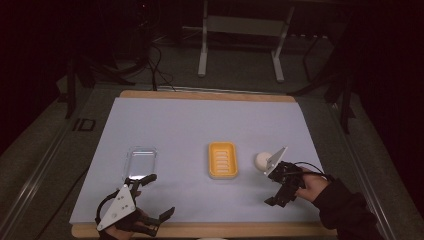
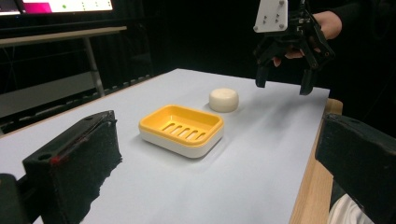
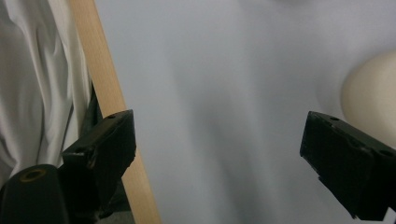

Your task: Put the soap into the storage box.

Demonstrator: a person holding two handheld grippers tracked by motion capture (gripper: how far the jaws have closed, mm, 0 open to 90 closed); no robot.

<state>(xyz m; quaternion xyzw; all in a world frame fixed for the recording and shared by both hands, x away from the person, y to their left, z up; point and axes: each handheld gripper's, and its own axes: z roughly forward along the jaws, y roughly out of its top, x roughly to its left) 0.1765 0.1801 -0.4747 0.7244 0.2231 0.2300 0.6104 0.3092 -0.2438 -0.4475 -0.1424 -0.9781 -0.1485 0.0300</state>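
We read this as the approach to picking up the soap (image 1: pixel 262 160), the round, cream-white bar lying on the pale table (image 1: pixel 200 125) just right of the centre of the high view. It sits a little to the right of the yellow soap dish (image 1: pixel 222 160), near it but not touching. The right gripper (image 1: pixel 280 192) hangs at the lower right of that frame, just beside the soap, with its grey plate overlapping the bar's edge from our angle. Its jaws are spread wide and hold nothing. In the right gripper view the soap bulges in at the right edge of the frame, outside the right-hand jaw rather than between the two, and the wooden table rim runs down the left side. So the gripper is near its target but not lined up with it.

The left gripper (image 1: pixel 150 202) waits at the lower left of the high view, jaws likewise apart and empty, close to a clear plastic lid (image 1: pixel 140 162) that lies flat on the table. Seen from the left gripper view, the dish is at the middle of the frame with the soap behind it, and the right gripper is raised above the table at the upper right.

The next move, as we judge it, calls for swinging the right gripper until the soap lies between its jaws, lowering it, and closing gently. The bar looks smooth and rounded, so it may slip if pinched off-centre.
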